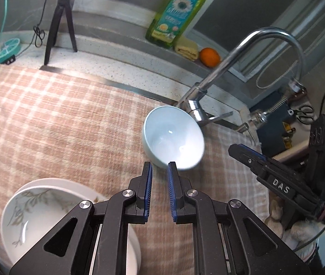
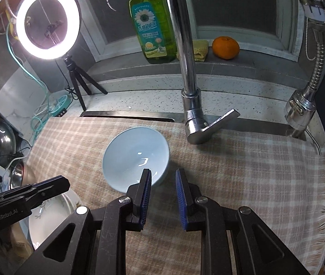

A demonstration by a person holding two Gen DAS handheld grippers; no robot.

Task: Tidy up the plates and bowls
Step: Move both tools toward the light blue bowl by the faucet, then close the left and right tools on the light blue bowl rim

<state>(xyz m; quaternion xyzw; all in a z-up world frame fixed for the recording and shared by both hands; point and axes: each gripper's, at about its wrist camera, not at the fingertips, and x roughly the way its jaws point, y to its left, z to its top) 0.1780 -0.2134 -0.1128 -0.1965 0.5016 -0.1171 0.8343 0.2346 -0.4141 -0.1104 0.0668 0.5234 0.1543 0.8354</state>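
Note:
A pale blue bowl [image 1: 174,137] sits upright on the checked cloth [image 1: 59,119], near the faucet base; it also shows in the right wrist view [image 2: 136,157]. My left gripper [image 1: 159,166] is open and empty, its fingertips just short of the bowl's near rim. My right gripper [image 2: 163,174] is open and empty, its left fingertip [image 2: 146,178] at the bowl's near-right rim; touching or apart I cannot tell. A white leaf-patterned bowl [image 1: 36,210] sits in a stack of white dishes at lower left, also seen in the right wrist view [image 2: 47,220].
A chrome faucet [image 2: 185,68] rises behind the blue bowl, with a spray hose [image 2: 304,105] to the right. A green soap bottle [image 2: 151,23], sponge [image 2: 200,49] and orange [image 2: 225,47] stand on the sill. A ring light on a tripod [image 2: 47,23] stands at back left. Steel pots [image 2: 4,137] lie left.

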